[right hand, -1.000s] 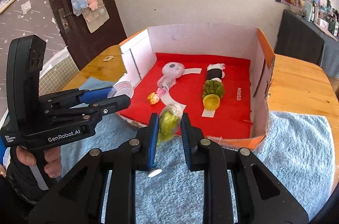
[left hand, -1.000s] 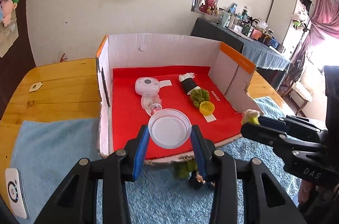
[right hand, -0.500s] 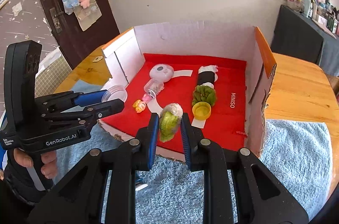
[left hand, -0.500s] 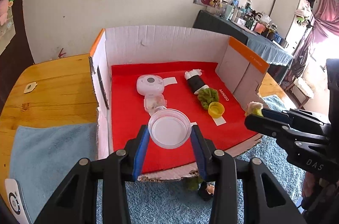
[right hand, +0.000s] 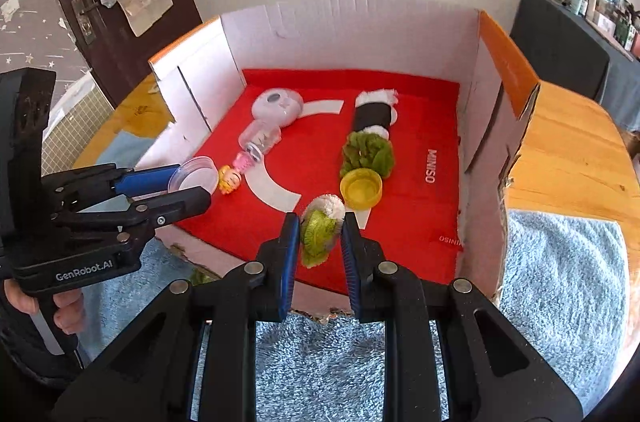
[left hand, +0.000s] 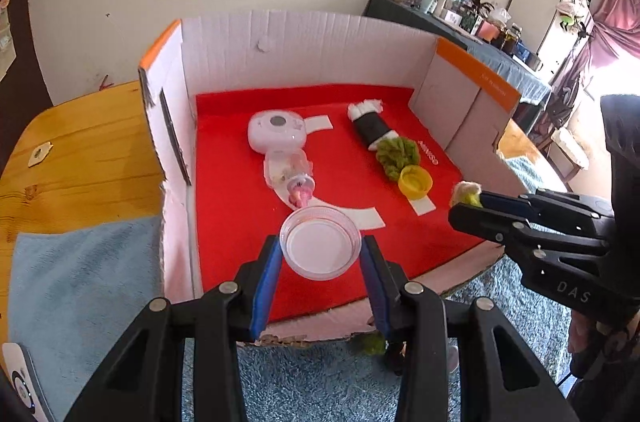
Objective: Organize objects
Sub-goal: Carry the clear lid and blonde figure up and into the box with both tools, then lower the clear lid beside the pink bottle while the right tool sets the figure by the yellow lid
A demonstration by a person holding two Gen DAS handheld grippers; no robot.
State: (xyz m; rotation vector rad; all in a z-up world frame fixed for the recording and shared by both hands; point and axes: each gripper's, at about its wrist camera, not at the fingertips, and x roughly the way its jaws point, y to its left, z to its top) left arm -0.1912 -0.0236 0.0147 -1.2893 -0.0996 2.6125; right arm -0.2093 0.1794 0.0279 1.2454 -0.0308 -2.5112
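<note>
My left gripper (left hand: 320, 258) is shut on a clear round plastic lid (left hand: 320, 242), held over the front of the red-lined cardboard box (left hand: 312, 38). My right gripper (right hand: 320, 242) is shut on a small green and white plush toy (right hand: 320, 226) above the box's front edge, beside a yellow cap (right hand: 361, 189). Inside the box lie a white round device (left hand: 277, 132), a clear pink-tipped bottle (left hand: 292, 178), a black and white plush roll (left hand: 370, 126) and a green fuzzy toy (left hand: 398, 154). A small yellow-haired figure (right hand: 229, 178) lies by the left gripper (right hand: 192, 182).
The box stands on a wooden table (left hand: 80, 158) with a blue towel (left hand: 80, 270) spread in front. A green fuzzy bit (left hand: 374, 344) lies on the towel under the box's front edge. A white gadget (left hand: 20, 382) sits at the left corner. A hand (right hand: 48, 306) grips the left tool.
Both grippers have moved forward and down over the box's front edge, each still holding its object. The box fills more of both views.
</note>
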